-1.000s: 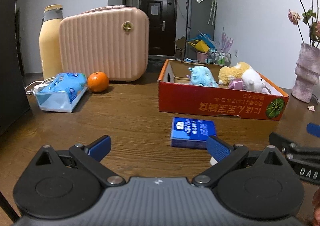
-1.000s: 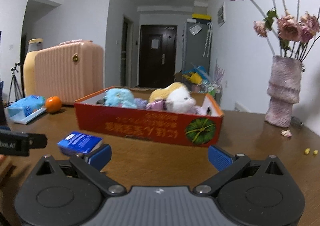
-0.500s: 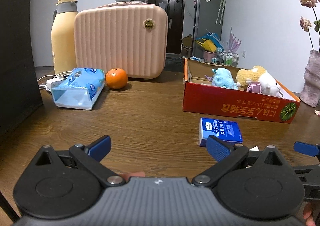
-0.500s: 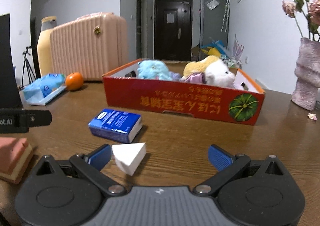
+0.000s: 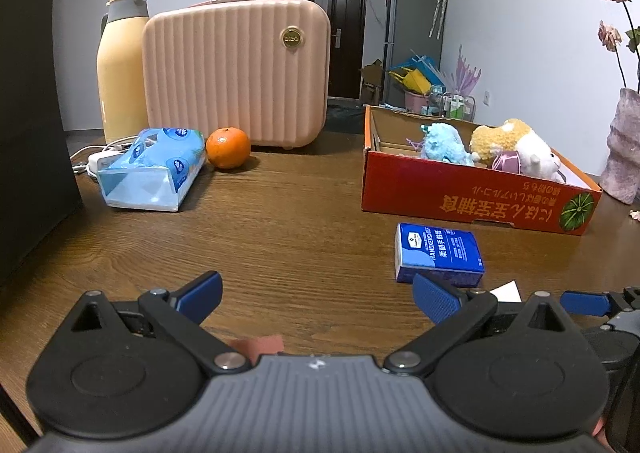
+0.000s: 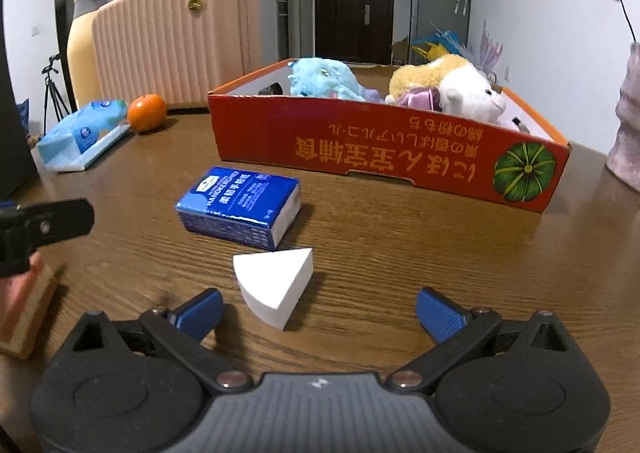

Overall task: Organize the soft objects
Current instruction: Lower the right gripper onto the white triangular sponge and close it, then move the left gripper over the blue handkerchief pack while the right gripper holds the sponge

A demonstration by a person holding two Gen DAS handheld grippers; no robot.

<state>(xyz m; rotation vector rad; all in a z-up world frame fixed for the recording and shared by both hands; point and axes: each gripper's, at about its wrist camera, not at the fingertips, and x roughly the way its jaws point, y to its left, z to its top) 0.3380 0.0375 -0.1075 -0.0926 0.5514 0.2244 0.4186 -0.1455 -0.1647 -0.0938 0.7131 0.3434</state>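
A red cardboard box (image 6: pixel 400 145) (image 5: pixel 472 205) on the wooden table holds a blue plush (image 6: pixel 320 79), a yellow plush (image 6: pixel 424 71) and a white plush (image 6: pixel 468 93). In front of the box lies a blue tissue pack (image 6: pixel 240 207) (image 5: pixel 438 253). A white wedge-shaped sponge (image 6: pixel 276 285) (image 5: pixel 506 291) lies just ahead of my right gripper (image 6: pixel 318 311), which is open with nothing between its fingers. My left gripper (image 5: pixel 316 299) is open too, over bare table. A pink sponge block (image 6: pixel 24 317) (image 5: pixel 256 345) sits low at the left, partly hidden.
A pink suitcase (image 5: pixel 240 73), a cream thermos (image 5: pixel 122 65), an orange (image 5: pixel 228 147) and a light-blue tissue bag (image 5: pixel 152 169) stand at the back left. A mauve vase (image 5: pixel 622 149) with dried flowers stands right of the box. A dark panel (image 5: pixel 32 113) blocks the left.
Both grippers have drawn back from the box and tilted down. The white wedge and the pink block have come into the right wrist view, and the wedge now lies close before the right fingers.
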